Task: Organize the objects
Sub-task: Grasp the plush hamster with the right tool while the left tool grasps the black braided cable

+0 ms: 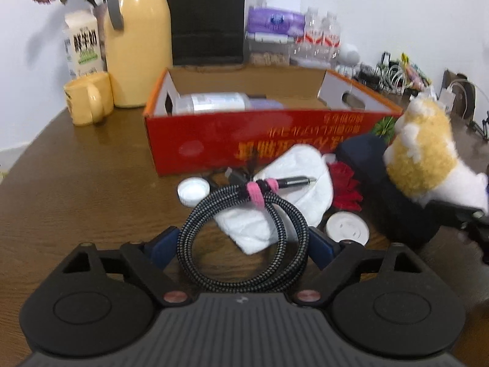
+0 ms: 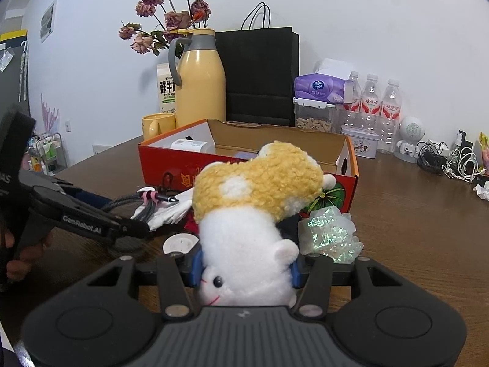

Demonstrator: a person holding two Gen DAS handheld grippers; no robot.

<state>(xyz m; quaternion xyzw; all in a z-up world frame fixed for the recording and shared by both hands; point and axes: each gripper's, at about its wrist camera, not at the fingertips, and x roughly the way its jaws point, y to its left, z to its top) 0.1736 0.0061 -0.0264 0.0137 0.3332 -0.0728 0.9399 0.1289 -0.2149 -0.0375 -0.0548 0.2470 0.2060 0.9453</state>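
Lying flat, coiled cable (image 1: 244,232) aims plug toward plush toy (image 1: 428,153)

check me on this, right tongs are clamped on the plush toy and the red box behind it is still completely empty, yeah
Not quite. The right tongs are clamped on the plush toy, but the red box is not empty: the left wrist view shows a clear bottle lying inside it.

Brown wooden table (image 1: 76,183), red box (image 1: 214,140), yellow mug (image 1: 88,99), thermos (image 1: 137,46)
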